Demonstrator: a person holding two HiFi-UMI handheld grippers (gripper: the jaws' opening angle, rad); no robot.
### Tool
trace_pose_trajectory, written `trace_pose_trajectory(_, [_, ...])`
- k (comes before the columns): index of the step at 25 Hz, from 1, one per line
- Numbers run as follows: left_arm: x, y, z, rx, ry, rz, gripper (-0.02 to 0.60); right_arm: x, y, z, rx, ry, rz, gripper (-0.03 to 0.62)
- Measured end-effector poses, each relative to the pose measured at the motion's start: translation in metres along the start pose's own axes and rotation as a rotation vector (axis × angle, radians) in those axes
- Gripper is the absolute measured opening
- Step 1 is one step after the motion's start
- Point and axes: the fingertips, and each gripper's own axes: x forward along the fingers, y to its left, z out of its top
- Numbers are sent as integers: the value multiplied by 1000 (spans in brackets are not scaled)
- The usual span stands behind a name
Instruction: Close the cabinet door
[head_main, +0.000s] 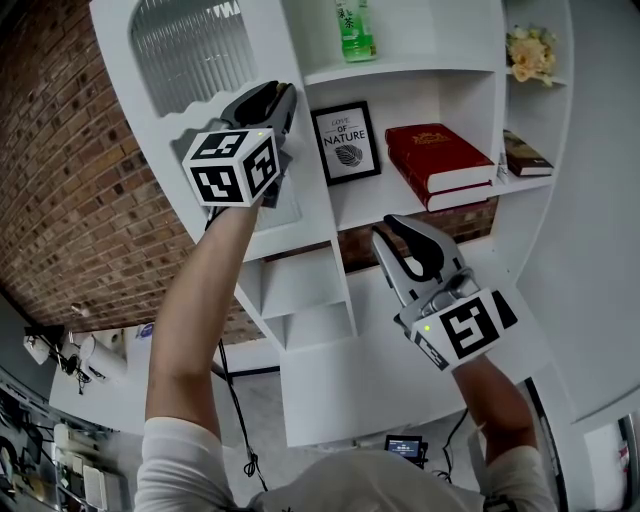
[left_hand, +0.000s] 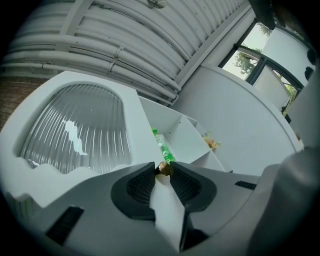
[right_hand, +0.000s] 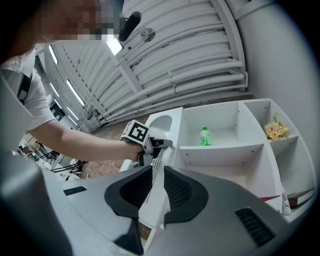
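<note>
The white cabinet door with its ribbed arched glass pane stands swung open at the upper left of the head view. My left gripper is at the door's free edge, shut on a small brass door knob. My right gripper hangs lower and to the right, in front of the shelf with the red books. Its jaws stand almost together with nothing held. In the right gripper view it looks up along the door's edge toward the left gripper.
Open shelves hold a green bottle, a framed print, red books, a dark book and flowers. A brick wall lies to the left. Small open compartments sit below the door.
</note>
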Motion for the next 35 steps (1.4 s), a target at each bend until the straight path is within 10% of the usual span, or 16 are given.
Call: trace_pose_trajectory(35, [-44,-5,17,-83,-86,-102,86,15,26,12,-27,8,4,75])
